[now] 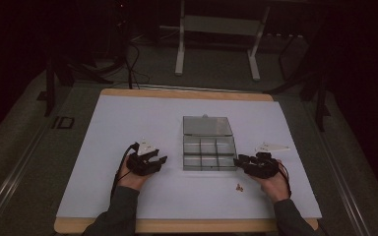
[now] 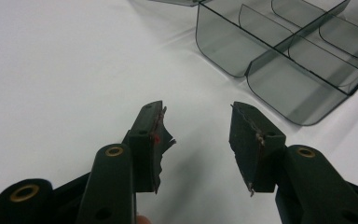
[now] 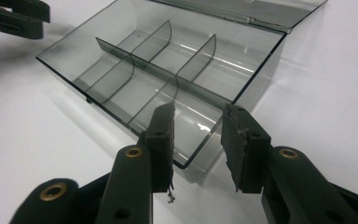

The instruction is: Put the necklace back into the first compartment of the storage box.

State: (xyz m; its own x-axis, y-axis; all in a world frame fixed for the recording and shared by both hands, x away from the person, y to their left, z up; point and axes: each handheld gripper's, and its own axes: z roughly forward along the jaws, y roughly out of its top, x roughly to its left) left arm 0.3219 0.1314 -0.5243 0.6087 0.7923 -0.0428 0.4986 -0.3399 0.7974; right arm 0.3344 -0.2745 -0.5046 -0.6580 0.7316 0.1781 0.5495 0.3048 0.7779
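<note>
A clear compartment box [image 1: 209,154] is set in the middle of the white counter [image 1: 128,118], its lid [image 1: 207,126] laid back flat on the far side, so that all six compartments are exposed from above and can be reached from either side. No contents can be made out in them. The box is flanked by the two hands, presumably so that it can be steadied from one side while being filled from the other.

A few small brownish pieces [image 1: 238,187] are left loose on the counter just in front of the box's near right corner, close to the right hand; they are judged to be the items meant for the compartments.

The left tool [image 2: 196,140] is held just to the left of the box, apart from it, with its jaws spread wide and nothing between them. The right tool [image 3: 196,144] is kept at the box's near right corner, its jaws moderately open and the corner wall seen in the gap between them; the pads are not seen pressing on the plastic, so no grip is taken.
</note>
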